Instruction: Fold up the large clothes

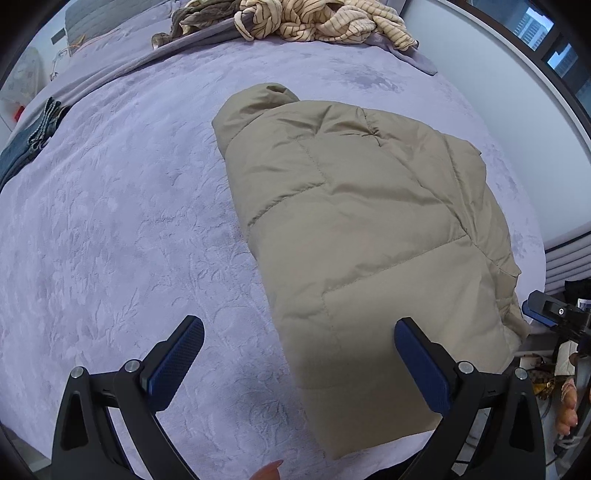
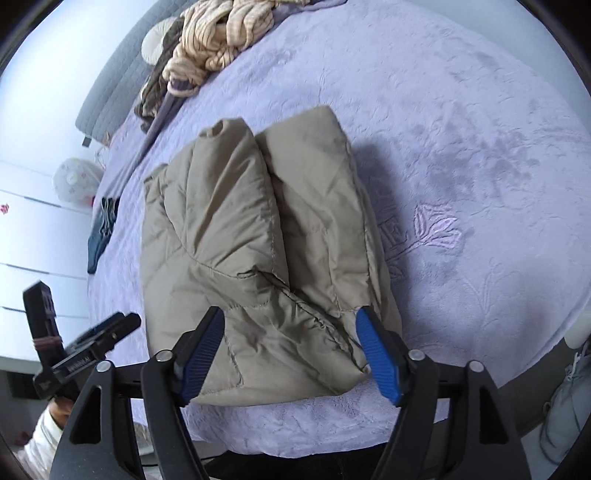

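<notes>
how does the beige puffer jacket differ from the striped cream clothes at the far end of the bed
The beige quilted puffer jacket is plain, while the striped cream clothes carry thin dark lines. The jacket lies folded into a compact, smooth bundle near the bed's front edge; the striped clothes sit in a crumpled, tangled heap at the far end. Both rest on the lilac embossed bedspread, and neither tool holds them.

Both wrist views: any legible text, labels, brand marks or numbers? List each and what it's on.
No text reads with certainty.
Raised letters on the purple bedspread, beside the embossed flower: possibly "E L", partly hidden by the beige puffer jacket.
White print on the left gripper, on its black body: too small and blurred to read.
Beige puffer jacket, striped clothes pile, jeans: no visible labels.
</notes>
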Available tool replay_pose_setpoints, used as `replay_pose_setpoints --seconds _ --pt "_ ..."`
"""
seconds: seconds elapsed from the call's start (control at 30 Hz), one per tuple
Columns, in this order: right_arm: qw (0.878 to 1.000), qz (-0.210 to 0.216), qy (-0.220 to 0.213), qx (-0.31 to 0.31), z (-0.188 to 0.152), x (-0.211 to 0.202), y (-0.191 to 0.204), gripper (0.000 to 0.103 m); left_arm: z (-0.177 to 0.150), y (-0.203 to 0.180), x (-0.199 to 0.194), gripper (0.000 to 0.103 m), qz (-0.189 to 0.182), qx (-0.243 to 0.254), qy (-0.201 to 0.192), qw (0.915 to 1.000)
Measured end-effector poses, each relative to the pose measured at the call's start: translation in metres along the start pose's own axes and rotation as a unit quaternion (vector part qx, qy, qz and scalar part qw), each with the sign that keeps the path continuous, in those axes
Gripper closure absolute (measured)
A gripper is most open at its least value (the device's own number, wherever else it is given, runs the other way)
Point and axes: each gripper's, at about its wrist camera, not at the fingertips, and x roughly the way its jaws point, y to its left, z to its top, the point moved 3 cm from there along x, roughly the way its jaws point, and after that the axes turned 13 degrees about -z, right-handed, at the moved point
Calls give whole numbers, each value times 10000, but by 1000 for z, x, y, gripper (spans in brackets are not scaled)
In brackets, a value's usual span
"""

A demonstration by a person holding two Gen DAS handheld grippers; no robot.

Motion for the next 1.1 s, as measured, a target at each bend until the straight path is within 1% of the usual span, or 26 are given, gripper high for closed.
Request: replay_pose_setpoints --seconds 0.07,0.23,0.33,0.37,0.4,0.47,0.6,0.73,0.93,1.03,1.1 --pt "9999 -57 -76 66 -4 -3 0 24 -4 5 -3 0 -46 -26 -4 10000" --pt "9995 -153 -110 240 -16 -4 2 23 -12 19 -14 0 -57 60 -11 10000" --pt "9993 -243 -156 252 -14 -6 2 22 -15 29 -19 0 -99 -18 -56 9999" --pt "9992 -252 -171 264 -14 -7 2 17 -15 33 -21 0 -107 -60 -68 9999" --pt "9991 -240 -190 277 -13 -7 3 15 -16 36 -22 0 -107 -101 -76 9999" --pt "9990 -219 -232 309 -8 -7 4 15 -17 43 -22 0 -94 -192 -78 9997" --pt "9992 -257 -202 215 6 -6 9 15 -15 49 -16 0 -86 -359 -66 9993" --pt "9996 -264 -109 -7 25 -1 11 15 -2 49 -5 0 -147 -653 -65 9977" --pt "9990 -149 226 -363 57 12 10 15 20 36 8 0 -219 -907 -87 9956" --pt "9979 -71 366 -521 75 19 9 14 26 32 16 0 -215 -997 -29 9948" --pt "9972 -59 471 -576 85 27 5 14 29 31 23 0 -289 -1085 26 9937"
